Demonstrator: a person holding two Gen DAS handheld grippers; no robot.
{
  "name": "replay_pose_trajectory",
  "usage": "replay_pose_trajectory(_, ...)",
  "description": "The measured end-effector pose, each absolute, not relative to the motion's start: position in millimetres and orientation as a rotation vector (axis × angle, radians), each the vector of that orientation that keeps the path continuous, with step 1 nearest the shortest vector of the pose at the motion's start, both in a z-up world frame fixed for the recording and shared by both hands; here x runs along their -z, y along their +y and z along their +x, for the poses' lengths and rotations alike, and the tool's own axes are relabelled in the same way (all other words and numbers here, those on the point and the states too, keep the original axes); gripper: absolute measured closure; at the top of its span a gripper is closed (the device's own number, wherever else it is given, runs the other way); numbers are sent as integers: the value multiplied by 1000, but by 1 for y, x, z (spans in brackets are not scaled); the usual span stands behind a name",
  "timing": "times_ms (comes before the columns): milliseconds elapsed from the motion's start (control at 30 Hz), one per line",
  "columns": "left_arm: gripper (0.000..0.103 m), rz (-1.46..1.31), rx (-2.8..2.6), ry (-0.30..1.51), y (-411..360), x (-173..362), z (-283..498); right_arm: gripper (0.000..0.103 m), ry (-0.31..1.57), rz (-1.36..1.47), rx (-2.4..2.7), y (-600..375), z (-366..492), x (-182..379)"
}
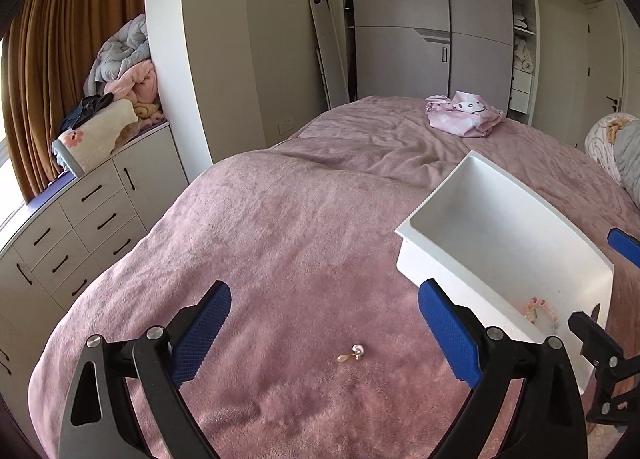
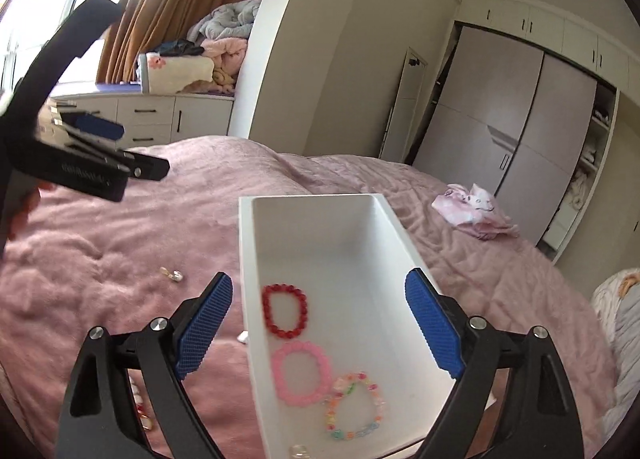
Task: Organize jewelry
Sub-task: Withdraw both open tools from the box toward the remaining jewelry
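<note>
A white rectangular box [image 2: 320, 227] sits on the pink bedspread. In it lie a red bead bracelet [image 2: 285, 311], a pink bead bracelet [image 2: 302, 373], a multicoloured bead bracelet [image 2: 354, 405] and a small clear piece [image 2: 300, 451]. My right gripper [image 2: 320, 323] is open and empty, held over the box's near end. My left gripper [image 1: 324, 335] is open and empty above a small pearl-and-gold earring [image 1: 353, 353] on the bedspread. That earring also shows in the right wrist view [image 2: 173, 274]. The box [image 1: 480, 219] stands to the right of the left gripper.
More small jewelry pieces [image 2: 142, 415] lie on the bedspread by the right gripper's left finger, partly hidden. A pink Hello Kitty cloth [image 1: 464, 113] lies far across the bed. White drawers [image 1: 80, 227] stand to the left, a wardrobe [image 1: 432, 31] behind.
</note>
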State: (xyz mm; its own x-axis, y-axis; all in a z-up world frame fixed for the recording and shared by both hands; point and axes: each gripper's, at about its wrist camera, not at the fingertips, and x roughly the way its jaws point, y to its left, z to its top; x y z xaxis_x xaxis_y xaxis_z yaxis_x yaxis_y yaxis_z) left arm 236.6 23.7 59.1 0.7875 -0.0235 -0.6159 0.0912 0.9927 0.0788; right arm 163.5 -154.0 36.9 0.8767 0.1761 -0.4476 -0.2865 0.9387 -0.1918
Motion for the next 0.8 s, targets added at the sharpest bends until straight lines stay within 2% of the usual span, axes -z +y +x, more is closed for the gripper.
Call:
replay_pose_trajectory(367, 6, 184, 140, 633, 79, -6, 237, 17, 492, -82, -245, -87, 135, 5)
replay_pose_trajectory(800, 6, 232, 384, 594, 74, 33, 254, 19, 528, 42, 92, -65, 165, 50)
